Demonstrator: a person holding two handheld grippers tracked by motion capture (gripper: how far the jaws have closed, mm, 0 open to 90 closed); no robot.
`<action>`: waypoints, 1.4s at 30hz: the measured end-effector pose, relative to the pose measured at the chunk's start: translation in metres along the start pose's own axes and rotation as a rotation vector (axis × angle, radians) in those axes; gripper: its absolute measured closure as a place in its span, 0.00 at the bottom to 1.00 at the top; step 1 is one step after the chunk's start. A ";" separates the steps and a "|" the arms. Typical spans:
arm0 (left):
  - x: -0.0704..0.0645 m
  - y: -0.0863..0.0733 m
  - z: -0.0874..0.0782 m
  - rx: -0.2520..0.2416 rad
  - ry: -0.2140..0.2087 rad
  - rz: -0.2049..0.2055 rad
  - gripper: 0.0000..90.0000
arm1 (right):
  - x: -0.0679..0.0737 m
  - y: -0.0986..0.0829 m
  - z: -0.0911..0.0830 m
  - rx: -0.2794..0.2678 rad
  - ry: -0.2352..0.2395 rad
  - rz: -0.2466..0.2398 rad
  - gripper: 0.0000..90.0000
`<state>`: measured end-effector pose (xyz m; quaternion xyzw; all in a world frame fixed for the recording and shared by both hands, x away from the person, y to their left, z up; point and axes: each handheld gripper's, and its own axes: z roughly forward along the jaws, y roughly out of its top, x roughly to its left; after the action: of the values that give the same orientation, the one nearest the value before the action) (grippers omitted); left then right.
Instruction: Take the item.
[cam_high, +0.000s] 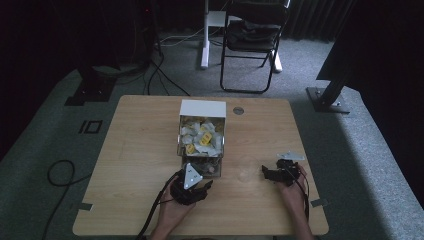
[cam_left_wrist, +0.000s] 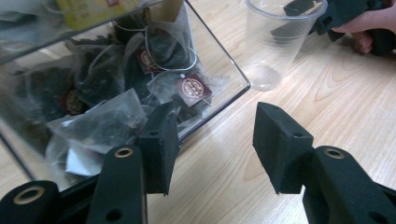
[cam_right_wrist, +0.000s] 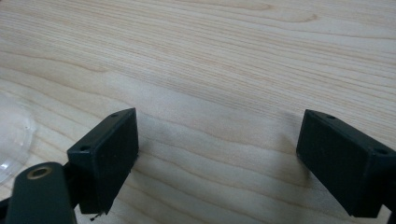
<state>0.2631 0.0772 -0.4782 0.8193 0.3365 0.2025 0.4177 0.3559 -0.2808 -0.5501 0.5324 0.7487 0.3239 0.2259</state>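
Note:
A clear plastic box (cam_high: 201, 141) stands mid-table, with a white panel (cam_high: 202, 107) at its far end. It holds yellow-and-white packets (cam_high: 202, 136) and mesh tea bags (cam_left_wrist: 116, 79) with dark red tags. My left gripper (cam_high: 200, 187) sits just in front of the box; in the left gripper view it (cam_left_wrist: 217, 135) is open beside the box's near corner, holding nothing. A clear empty cup (cam_high: 246, 167) (cam_left_wrist: 275, 42) stands upright right of the box. My right gripper (cam_high: 268, 174) rests right of the cup, open over bare wood (cam_right_wrist: 219, 140). The cup's edge (cam_right_wrist: 11, 140) shows at its left.
The wooden table (cam_high: 140, 150) has a round grommet (cam_high: 238, 110) near its far edge. Behind it stand a black folding chair (cam_high: 252, 40) and a white desk leg (cam_high: 205, 35). A cable (cam_high: 60, 175) loops on the floor at the left.

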 end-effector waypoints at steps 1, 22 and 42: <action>0.000 0.000 -0.002 -0.006 0.005 -0.002 0.57 | 0.000 0.000 0.000 0.001 0.000 0.001 0.14; 0.016 0.005 -0.011 -0.039 0.157 -0.024 0.65 | 0.000 0.000 0.000 0.000 0.000 0.001 0.14; 0.026 0.002 -0.003 0.001 0.176 -0.053 1.00 | 0.000 0.000 0.000 0.000 0.000 0.000 0.14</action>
<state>0.2798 0.0966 -0.4732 0.7893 0.3936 0.2622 0.3916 0.3559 -0.2808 -0.5501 0.5324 0.7488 0.3238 0.2258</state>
